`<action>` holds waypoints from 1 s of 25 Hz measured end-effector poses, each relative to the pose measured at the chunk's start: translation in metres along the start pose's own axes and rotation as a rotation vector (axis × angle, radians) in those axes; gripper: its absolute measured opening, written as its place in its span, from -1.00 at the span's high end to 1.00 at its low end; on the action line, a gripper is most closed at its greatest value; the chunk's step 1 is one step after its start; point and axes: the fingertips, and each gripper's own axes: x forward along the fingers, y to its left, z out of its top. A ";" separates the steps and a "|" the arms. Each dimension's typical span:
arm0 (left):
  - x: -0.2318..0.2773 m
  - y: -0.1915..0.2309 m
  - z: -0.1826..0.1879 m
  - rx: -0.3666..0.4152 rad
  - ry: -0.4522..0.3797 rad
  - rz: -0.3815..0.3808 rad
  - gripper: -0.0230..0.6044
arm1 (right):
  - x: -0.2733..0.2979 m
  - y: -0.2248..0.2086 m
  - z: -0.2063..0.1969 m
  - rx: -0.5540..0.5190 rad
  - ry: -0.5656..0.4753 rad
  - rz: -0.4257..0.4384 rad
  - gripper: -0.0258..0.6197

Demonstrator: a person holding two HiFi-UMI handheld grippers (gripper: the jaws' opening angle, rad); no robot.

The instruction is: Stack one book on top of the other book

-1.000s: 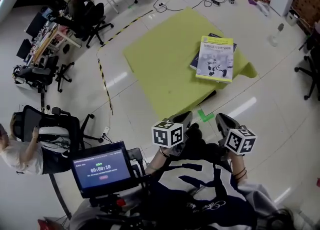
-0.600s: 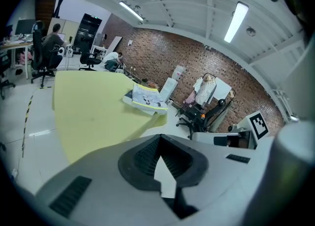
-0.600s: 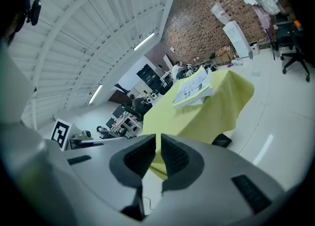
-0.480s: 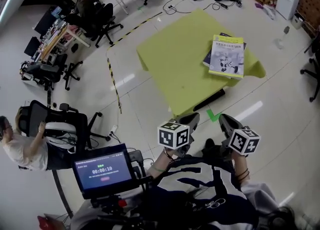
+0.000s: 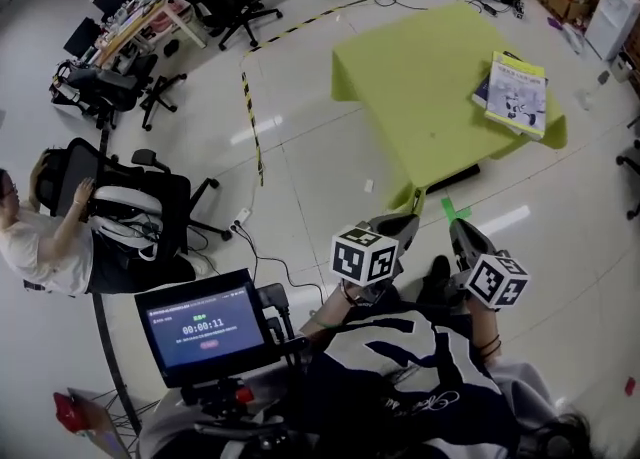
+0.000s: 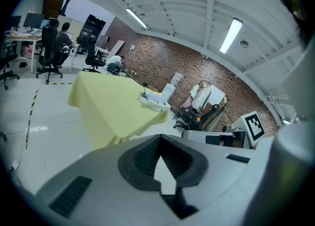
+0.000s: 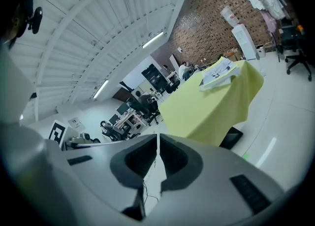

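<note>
Task looks done to me: top book (image 5: 518, 94) lies on lower book (image 5: 482, 91) at far corner of worktop (image 5: 420, 77), well ahead of both jaws. Left gripper (image 5: 393, 230) clenched, empty; right gripper (image 5: 464, 237) jaws closing w/ nothing btw them.

The floor (image 5: 330, 187) between the person and the table (image 5: 420, 77) is wide and bare, so the way ahead is free. Most of the yellow-green table top is bare too. Only the two books (image 5: 517, 95) sit at its far right corner. A screen (image 5: 205, 327) and an office chair (image 5: 170, 197) stand on the left side.
</note>
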 end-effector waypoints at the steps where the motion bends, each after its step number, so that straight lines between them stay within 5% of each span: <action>1: -0.012 0.004 -0.006 0.000 0.004 -0.013 0.91 | 0.000 0.012 -0.011 0.009 -0.010 -0.004 0.91; 8: -0.053 0.017 -0.045 -0.021 0.045 -0.078 0.91 | -0.018 0.051 -0.067 0.030 -0.017 -0.060 0.92; 17: -0.036 -0.043 -0.059 0.018 0.076 -0.227 0.91 | -0.078 0.046 -0.073 0.027 -0.084 -0.157 0.92; 25: -0.026 -0.079 -0.054 0.030 0.057 -0.247 0.91 | -0.112 0.037 -0.068 0.013 -0.089 -0.168 0.94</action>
